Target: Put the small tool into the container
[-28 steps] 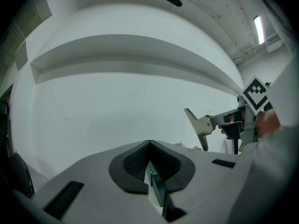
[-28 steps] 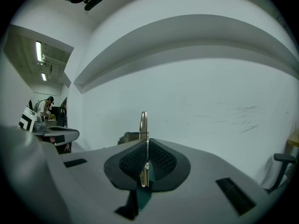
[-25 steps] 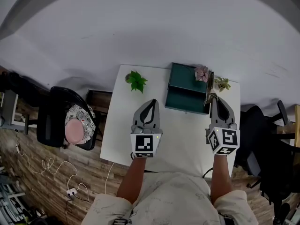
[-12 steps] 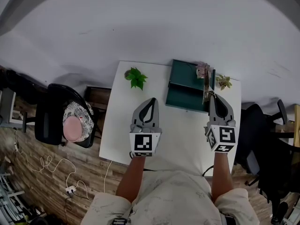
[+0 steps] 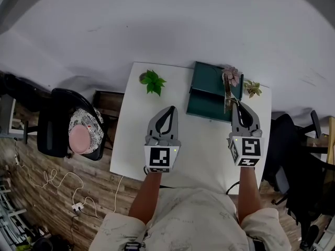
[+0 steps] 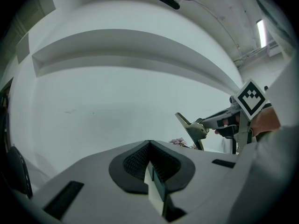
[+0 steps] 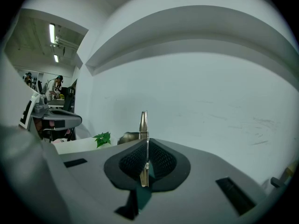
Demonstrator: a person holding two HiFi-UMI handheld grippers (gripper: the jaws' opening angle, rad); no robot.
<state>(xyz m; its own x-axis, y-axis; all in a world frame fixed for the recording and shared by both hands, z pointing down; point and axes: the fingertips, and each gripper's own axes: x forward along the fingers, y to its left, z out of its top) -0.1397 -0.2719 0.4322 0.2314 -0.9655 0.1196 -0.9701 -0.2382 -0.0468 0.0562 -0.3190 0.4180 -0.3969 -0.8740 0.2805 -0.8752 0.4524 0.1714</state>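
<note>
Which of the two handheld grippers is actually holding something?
The right gripper: a thin metal tool is pinched between its jaws. The left gripper is shut on nothing.

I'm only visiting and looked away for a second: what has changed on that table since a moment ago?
The right gripper, shut on the small tool, moved slightly forward, bringing the tool further over the right side of the green container. Nothing was picked up or let go. The left gripper stayed shut and empty, and the container kept its place.
</note>
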